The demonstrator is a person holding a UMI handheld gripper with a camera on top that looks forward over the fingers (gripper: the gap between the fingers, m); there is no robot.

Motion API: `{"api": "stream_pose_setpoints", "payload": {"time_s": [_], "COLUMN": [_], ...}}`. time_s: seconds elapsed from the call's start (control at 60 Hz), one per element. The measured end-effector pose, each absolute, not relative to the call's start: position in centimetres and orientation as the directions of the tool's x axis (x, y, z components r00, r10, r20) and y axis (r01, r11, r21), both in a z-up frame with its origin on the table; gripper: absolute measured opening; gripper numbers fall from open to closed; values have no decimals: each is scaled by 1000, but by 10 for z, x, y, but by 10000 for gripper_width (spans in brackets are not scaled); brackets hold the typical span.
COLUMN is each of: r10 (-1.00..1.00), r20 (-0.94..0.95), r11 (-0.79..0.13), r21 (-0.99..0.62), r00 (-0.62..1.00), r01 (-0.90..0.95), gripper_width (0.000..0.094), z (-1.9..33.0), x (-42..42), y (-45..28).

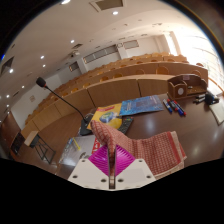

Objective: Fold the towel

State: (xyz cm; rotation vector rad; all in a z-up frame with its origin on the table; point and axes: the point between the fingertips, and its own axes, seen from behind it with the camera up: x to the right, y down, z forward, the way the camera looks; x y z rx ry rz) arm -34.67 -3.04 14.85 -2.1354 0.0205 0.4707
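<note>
A reddish checked towel (150, 150) hangs from my gripper (111, 150), lifted above a brown table (190, 125). Its near edge is pinched between the two pink pads (100, 158), which stand pressed together with the cloth between them. The towel spreads up to the left and out to the right of the fingers, partly folded over itself. The part of the towel behind the fingers is hidden.
A blue patterned cloth (142, 104) lies on the table beyond the towel. Small objects (180, 90) stand at the table's far right. A microphone on a stalk (42, 83) rises at the left. Rows of wooden lecture benches (120, 75) fill the room behind.
</note>
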Motion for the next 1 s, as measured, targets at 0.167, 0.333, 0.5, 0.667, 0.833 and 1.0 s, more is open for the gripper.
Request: {"api": "stream_pose_setpoints", "payload": {"time_s": [0.167, 0.333, 0.5, 0.667, 0.833, 1.0], "r10": [46, -79, -111, -65, -19, -15], "r20": [-271, -104, 8, 67, 87, 107], "r11": [-585, -622, -558, -526, -517, -493], "r21": [-787, -772, -828, -850, -854, -866], "r00": [962, 991, 994, 996, 996, 994], "r01": [-194, -131, -56, 23, 65, 86], "gripper_width": [50, 329, 855, 846, 855, 851], "z": [110, 45, 71, 117, 153, 183], "x": [-245, -141, -83, -84, -111, -137], "y": [-16, -9, -20, -53, -109, -180]}}
